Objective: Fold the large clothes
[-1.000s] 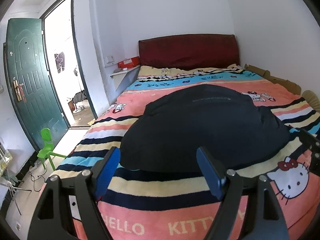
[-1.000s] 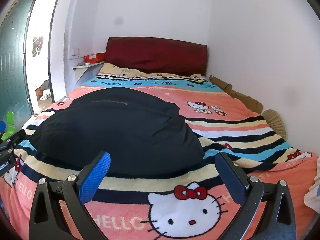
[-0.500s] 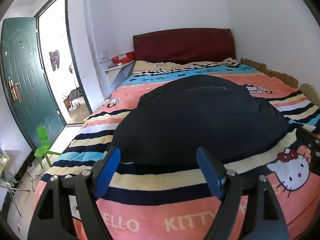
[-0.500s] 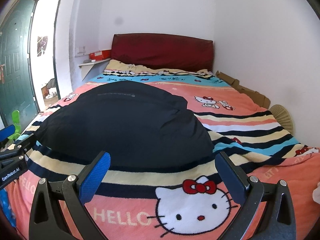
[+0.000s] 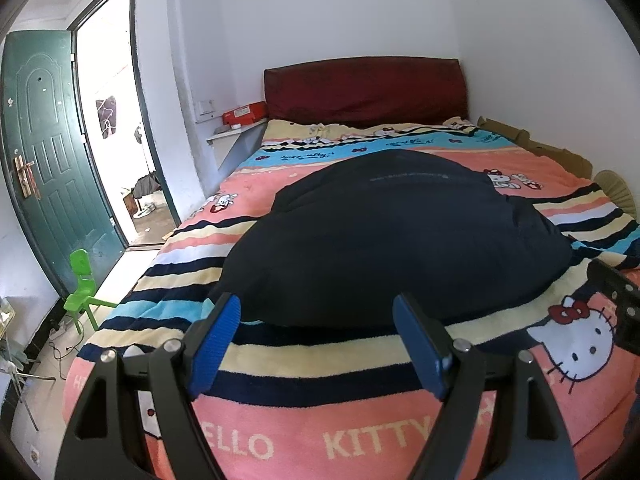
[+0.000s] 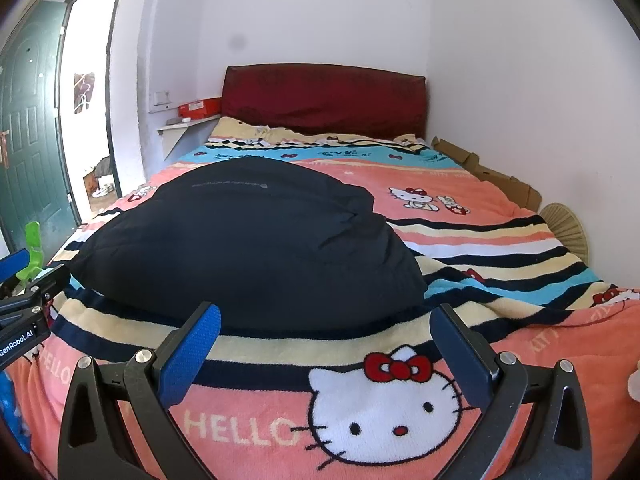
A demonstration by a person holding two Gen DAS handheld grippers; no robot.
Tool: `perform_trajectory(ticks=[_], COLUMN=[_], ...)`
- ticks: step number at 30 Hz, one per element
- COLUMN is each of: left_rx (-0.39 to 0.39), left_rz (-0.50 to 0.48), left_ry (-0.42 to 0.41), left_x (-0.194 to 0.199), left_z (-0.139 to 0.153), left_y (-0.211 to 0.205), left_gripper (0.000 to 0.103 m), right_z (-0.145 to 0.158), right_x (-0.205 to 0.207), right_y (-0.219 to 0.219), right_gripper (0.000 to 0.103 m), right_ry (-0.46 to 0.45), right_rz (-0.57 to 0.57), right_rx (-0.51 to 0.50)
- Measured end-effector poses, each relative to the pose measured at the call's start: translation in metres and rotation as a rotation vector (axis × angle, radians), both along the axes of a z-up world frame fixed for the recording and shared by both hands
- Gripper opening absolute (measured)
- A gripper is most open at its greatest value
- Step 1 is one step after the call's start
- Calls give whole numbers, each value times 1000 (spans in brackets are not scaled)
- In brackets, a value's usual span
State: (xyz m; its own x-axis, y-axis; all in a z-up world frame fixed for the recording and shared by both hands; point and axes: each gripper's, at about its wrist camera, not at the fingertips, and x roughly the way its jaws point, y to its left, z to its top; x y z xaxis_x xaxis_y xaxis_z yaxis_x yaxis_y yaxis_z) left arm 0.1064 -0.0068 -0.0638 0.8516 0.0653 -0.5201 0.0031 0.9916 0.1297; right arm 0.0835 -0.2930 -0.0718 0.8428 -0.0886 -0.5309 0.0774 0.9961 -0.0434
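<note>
A large dark navy garment (image 5: pixel 392 240) (image 6: pixel 248 240) lies folded in a thick puffy heap on the striped cartoon-cat blanket (image 5: pixel 280 432) (image 6: pixel 500 240) that covers the bed. My left gripper (image 5: pixel 318 316) hovers open just short of the garment's near edge, nothing between its blue pads. My right gripper (image 6: pixel 326 320) is also open and empty, near the garment's near right corner. Part of the right gripper (image 5: pixel 616 304) shows at the right edge of the left wrist view, and the left gripper (image 6: pixel 24 300) shows at the left edge of the right wrist view.
A dark red headboard (image 5: pixel 364 88) stands at the far end. A green door (image 5: pixel 52 160) hangs open on the left, with a small green chair (image 5: pixel 82 280) by it. A red box (image 5: pixel 244 114) sits on a wall shelf. Cardboard (image 6: pixel 492 178) lines the right wall.
Both grippers have drawn back and slightly lower toward the foot of the bed. The garment has not moved, and both grippers stay open.
</note>
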Motion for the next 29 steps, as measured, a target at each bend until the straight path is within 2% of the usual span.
perform_trajectory(ticks=[29], left_rx=[-13], left_rz=[-21], left_ry=[22], left_x=[-4], left_z=[0], left_y=[-5], left_gripper=[78], right_z=[0], right_x=[-9], right_y=[-8], right_gripper=[102], right_ry=[5], right_rz=[10], right_rx=[18])
